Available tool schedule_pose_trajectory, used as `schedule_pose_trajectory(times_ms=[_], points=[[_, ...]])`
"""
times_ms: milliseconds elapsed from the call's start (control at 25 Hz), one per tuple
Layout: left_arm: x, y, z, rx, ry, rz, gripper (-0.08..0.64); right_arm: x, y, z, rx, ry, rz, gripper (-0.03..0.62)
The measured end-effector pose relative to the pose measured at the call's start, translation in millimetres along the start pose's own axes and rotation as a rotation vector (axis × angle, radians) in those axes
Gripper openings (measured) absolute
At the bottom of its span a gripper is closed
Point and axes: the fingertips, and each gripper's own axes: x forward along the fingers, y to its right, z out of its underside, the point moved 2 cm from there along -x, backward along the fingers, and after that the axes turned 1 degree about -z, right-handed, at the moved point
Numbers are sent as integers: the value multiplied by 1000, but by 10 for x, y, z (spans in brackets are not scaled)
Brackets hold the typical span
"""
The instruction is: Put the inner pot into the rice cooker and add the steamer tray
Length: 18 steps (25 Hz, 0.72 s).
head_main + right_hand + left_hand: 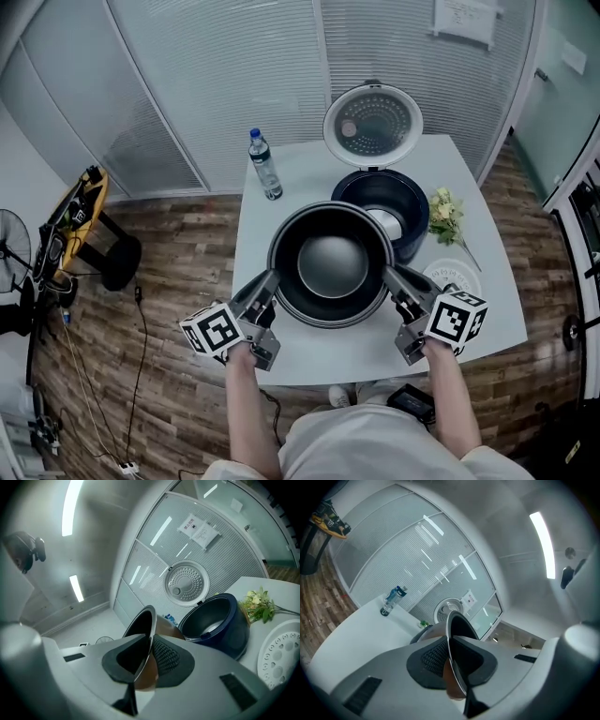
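The dark inner pot [331, 264] hangs above the white table [281, 352], held level by both grippers. My left gripper [272, 283] is shut on the pot's left rim [451, 653]; my right gripper [389, 275] is shut on its right rim [144, 641]. The navy rice cooker [384, 202] stands just behind the pot, its round lid [373, 122] up and its cavity [213, 616] open. The white perforated steamer tray [448, 275] lies on the table at the right, partly hidden by the right gripper, and shows at the right edge [281, 651] of the right gripper view.
A water bottle [265, 165] stands at the table's back left. A small bunch of flowers [445, 214] lies right of the cooker. A glass partition wall [234, 75] runs behind the table. Wooden floor, a stool [117, 258] and cables lie to the left.
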Motion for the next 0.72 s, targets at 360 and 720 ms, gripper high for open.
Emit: schedule_pose_trajectory(times_ms=[360,720], points=[[336,61,-321,22,2,61,35,106,60,-359,-18,60,7,57],[735,102,-506,49,-18,110,35,141,232,-635,-16,100,37,57]])
